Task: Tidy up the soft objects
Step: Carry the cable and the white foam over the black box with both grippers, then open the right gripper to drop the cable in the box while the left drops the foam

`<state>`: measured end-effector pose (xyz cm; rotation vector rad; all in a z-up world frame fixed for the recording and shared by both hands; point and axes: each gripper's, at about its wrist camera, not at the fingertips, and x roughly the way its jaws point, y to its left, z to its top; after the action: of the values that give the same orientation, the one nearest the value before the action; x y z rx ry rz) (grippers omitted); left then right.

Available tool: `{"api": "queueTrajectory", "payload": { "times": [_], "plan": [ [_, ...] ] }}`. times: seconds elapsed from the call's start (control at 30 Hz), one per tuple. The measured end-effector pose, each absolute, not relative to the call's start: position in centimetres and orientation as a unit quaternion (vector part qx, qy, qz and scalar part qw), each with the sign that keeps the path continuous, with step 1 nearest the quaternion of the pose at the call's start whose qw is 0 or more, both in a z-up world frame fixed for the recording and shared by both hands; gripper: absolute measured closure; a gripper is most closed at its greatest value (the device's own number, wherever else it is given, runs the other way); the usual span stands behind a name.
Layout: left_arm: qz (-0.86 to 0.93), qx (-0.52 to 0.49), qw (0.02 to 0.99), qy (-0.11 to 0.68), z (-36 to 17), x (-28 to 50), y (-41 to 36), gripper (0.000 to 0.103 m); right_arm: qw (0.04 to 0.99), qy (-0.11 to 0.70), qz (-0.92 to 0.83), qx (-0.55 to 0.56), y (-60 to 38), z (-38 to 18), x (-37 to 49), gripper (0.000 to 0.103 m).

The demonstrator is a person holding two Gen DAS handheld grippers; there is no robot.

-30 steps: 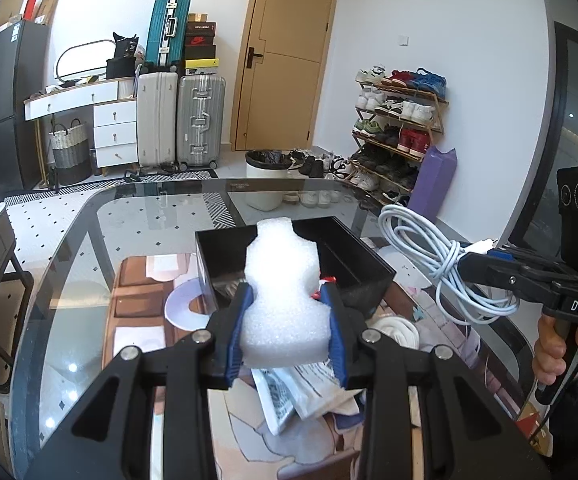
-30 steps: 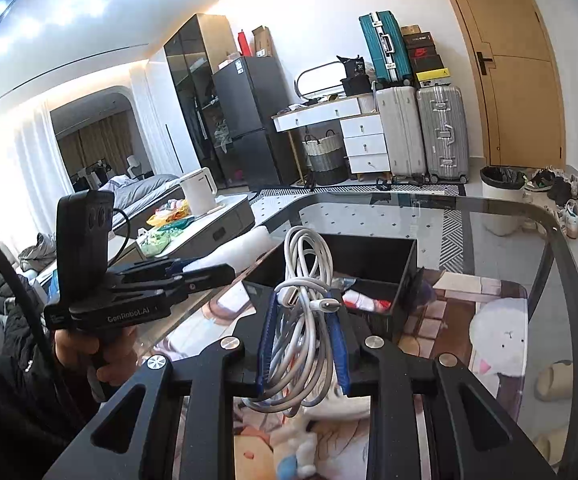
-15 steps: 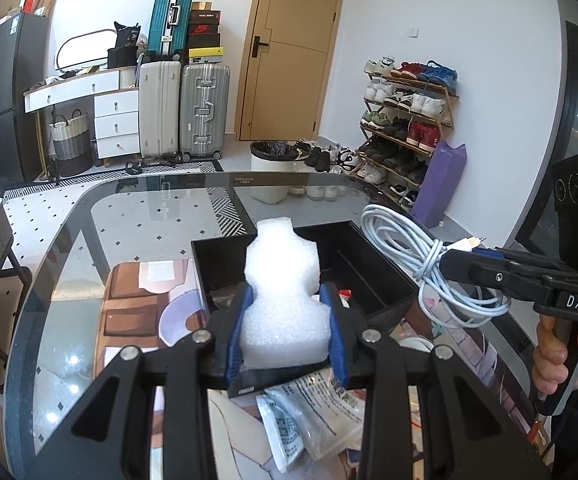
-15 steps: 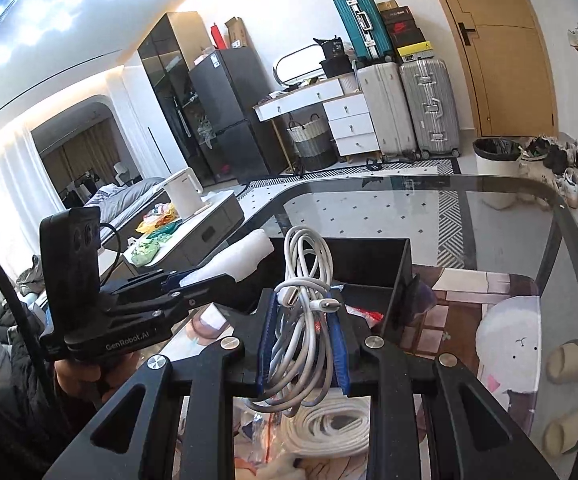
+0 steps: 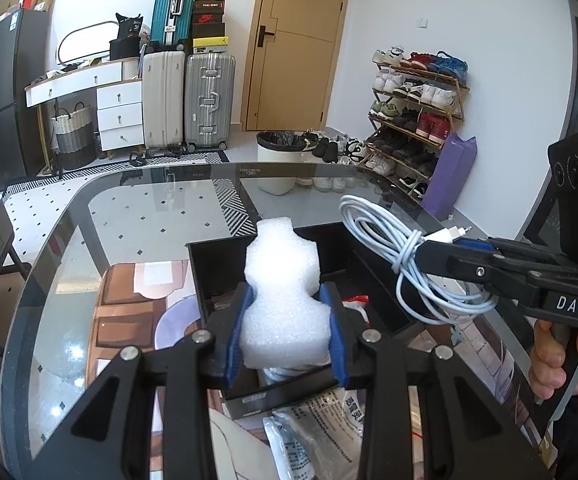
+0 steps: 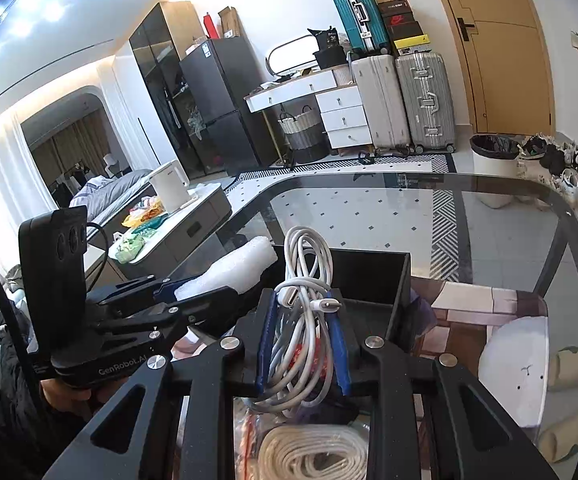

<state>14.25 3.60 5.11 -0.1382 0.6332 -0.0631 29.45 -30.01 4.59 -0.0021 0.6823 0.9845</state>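
The left hand-held gripper (image 5: 287, 336) is closed on a white foam block (image 5: 285, 296), its blue pads pressed into the block's lower sides while the narrower top stands up beyond the fingertips. Directly ahead of and under it sits an open black box (image 5: 225, 256) on the glass worktop (image 5: 137, 216); the foam is held over the near part of the box. Below the fingers, nearer the camera, printed plastic packets (image 5: 321, 428) lie against the box's front wall.

To its right, the right hand-held gripper (image 6: 303, 336) is clamped on a coiled white cable (image 6: 309, 280), the loops pinched between the blue pads with the plugs lying across the front and the coil sticking out beyond the tips. It hangs over the same box's right side. Just beneath this gripper, close to the camera, a coil of white rope (image 6: 313, 456) lies on the worktop. From the right wrist view, the foam block shows at the left, beside the cable.
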Motion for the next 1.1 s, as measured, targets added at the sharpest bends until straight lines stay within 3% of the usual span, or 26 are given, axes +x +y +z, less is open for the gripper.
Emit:
{"api": "queueTrajectory", "payload": {
  "times": [1.1],
  "plan": [
    [-0.058,-0.034,0.93,0.361,2.7,16.0,2.0,0.069,0.809,0.366,0.456,-0.066,-27.8,2.4,32.1,0.078]
  ]
}}
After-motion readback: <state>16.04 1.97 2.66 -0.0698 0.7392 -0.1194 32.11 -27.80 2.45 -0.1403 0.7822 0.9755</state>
